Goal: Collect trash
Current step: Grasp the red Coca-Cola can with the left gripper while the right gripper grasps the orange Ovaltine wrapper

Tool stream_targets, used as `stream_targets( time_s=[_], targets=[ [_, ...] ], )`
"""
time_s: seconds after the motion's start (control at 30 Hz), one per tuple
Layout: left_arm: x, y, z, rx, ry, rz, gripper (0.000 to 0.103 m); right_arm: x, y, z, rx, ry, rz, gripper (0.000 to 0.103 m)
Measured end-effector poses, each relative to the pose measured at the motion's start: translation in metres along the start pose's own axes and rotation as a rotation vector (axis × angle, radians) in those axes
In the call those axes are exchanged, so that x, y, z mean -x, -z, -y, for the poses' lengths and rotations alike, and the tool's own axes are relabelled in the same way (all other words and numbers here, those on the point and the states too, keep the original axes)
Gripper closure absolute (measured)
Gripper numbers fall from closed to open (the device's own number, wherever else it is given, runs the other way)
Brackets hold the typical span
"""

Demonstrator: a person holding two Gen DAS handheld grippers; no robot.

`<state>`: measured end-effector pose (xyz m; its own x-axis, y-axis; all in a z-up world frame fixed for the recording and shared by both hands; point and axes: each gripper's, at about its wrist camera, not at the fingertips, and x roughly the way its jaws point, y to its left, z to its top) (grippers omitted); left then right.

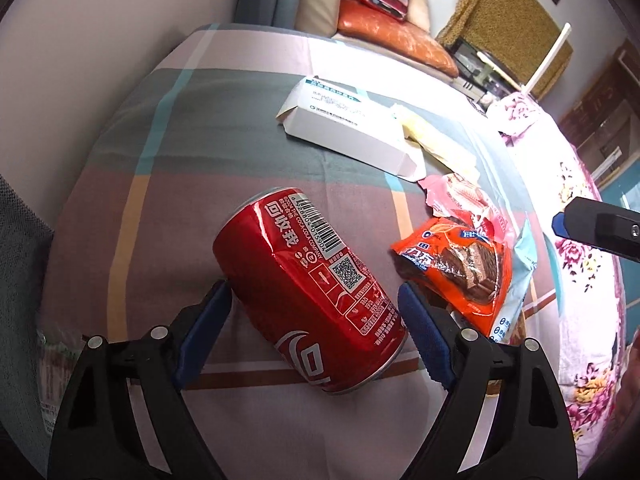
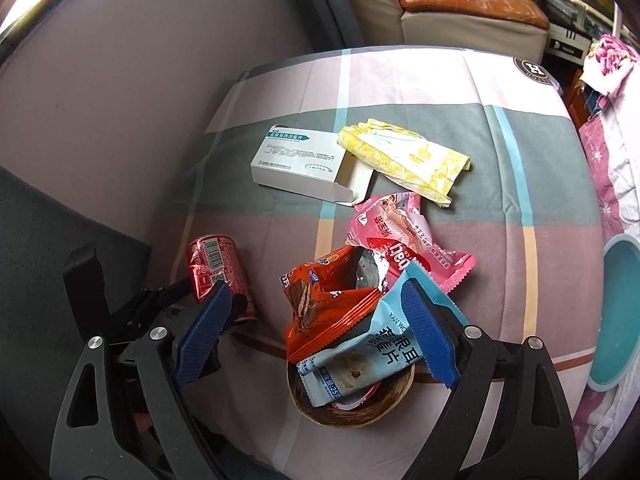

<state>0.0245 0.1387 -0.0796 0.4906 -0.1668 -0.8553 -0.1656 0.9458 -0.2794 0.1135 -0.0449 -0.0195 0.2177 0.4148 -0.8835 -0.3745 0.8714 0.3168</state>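
On the checked bedcover (image 1: 192, 128) a dented red cola can (image 1: 308, 300) lies on its side, right between the blue pads of the left gripper (image 1: 316, 312), whose jaws stand apart. The can's long axis runs slantwise across the gap, barcode end away and base nearer the camera. The left pad (image 1: 208, 328) seems to touch the can's wall, though the fisheye makes that hard to judge; the right pad stands clear of it. The left hand is plainly the nearer one to the can. The right gripper (image 2: 320, 328) hovers with jaws also apart over a heap of wrappers, an orange wrapper (image 2: 320, 312) and a pale blue packet (image 2: 360, 352) spilling from a small woven basket (image 2: 352, 412). A white carton (image 2: 300, 156) lies farther back
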Motion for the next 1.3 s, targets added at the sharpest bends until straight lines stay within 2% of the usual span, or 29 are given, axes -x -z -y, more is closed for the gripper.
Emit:
stream_targets(
  time_s=[0.07,0.23,0.4,0.5,0.57,0.6,0.63,0.77,0.8,0.9,1.0,1.2,1.3],
  targets=[
    [0.001,0.000,-0.005,0.016,0.018,-0.005,0.016,-0.016,-0.007,-0.005,0.019,0.018,-0.042,0.026],
    [-0.001,-0.003,-0.013,0.037,0.048,-0.016,0.012,-0.050,-0.016,-0.005,0.060,0.090,-0.150,0.026],
    [-0.006,-0.008,-0.019,0.050,0.072,-0.026,0.011,-0.075,-0.017,0.004,0.049,0.093,-0.243,0.026],
    [-0.010,-0.008,-0.020,0.057,0.085,-0.036,0.010,-0.087,-0.012,0.006,0.036,0.056,-0.287,0.026],
    [-0.013,-0.010,-0.022,0.064,0.091,-0.041,0.009,-0.091,-0.010,0.005,0.044,0.041,-0.293,0.043],
    [-0.015,-0.011,-0.022,0.066,0.093,-0.043,0.009,-0.093,-0.010,0.005,0.041,0.027,-0.296,0.056],
    [-0.016,-0.011,-0.023,0.068,0.094,-0.044,0.009,-0.093,-0.009,0.005,0.035,0.014,-0.293,0.068],
    [-0.019,-0.014,-0.021,0.060,0.084,-0.031,0.009,-0.085,-0.010,0.005,0.021,-0.008,-0.255,0.082],
    [-0.019,-0.013,-0.021,0.055,0.085,-0.024,0.014,-0.082,-0.011,0.007,0.011,-0.015,-0.244,0.083],
    [-0.019,-0.015,-0.016,0.052,0.093,-0.021,0.043,-0.069,-0.013,0.013,-0.023,-0.050,-0.204,0.084],
    [-0.017,-0.016,-0.012,0.046,0.042,0.004,0.044,-0.053,-0.014,0.018,-0.043,-0.074,-0.160,0.084],
    [-0.007,-0.019,-0.004,0.030,0.027,0.032,0.044,-0.011,-0.011,0.027,-0.062,-0.132,-0.077,0.084],
    [0.002,-0.021,0.003,0.013,0.029,0.051,0.044,0.015,-0.007,0.035,-0.072,-0.130,-0.021,0.084]
  ],
)
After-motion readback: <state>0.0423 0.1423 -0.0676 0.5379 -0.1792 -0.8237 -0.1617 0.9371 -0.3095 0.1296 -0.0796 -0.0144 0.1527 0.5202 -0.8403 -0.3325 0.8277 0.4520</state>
